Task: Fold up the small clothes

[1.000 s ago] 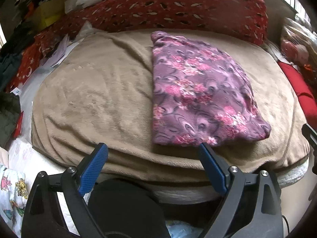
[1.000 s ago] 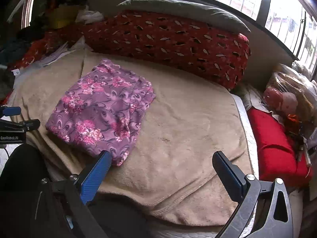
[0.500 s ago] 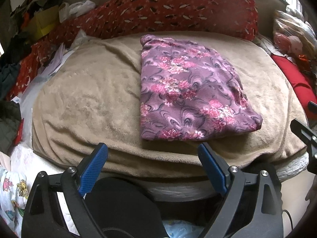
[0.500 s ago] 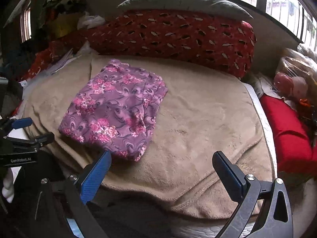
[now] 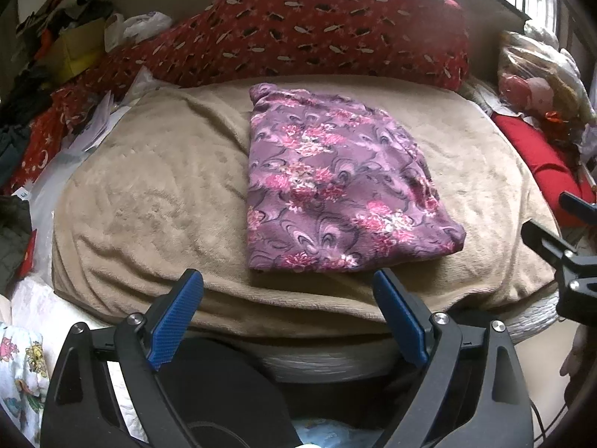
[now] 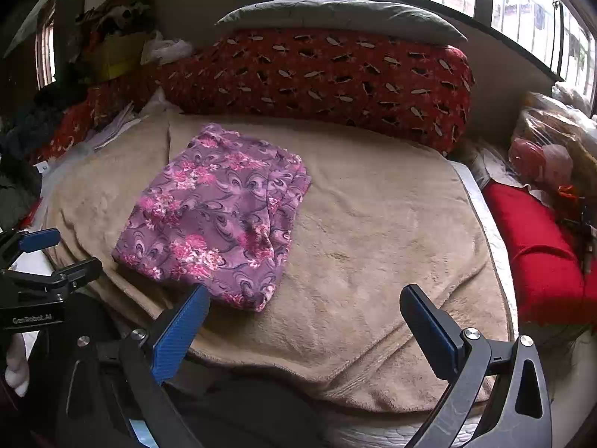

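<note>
Two grippers, left gripper [image 5: 287, 310] and right gripper [image 6: 304, 321], sit low in frame with jaws spread wide, holding nothing. The folded cloth [image 5: 335, 186] (purple, pink flowers) lies flat at centre on the blanket [image 5: 156, 201]. A yellow box [image 5: 76, 50] at upper left holds heaped clothes, unclear which.

Black gripper [image 5: 287, 317], blue pads [image 5: 175, 319]
</note>
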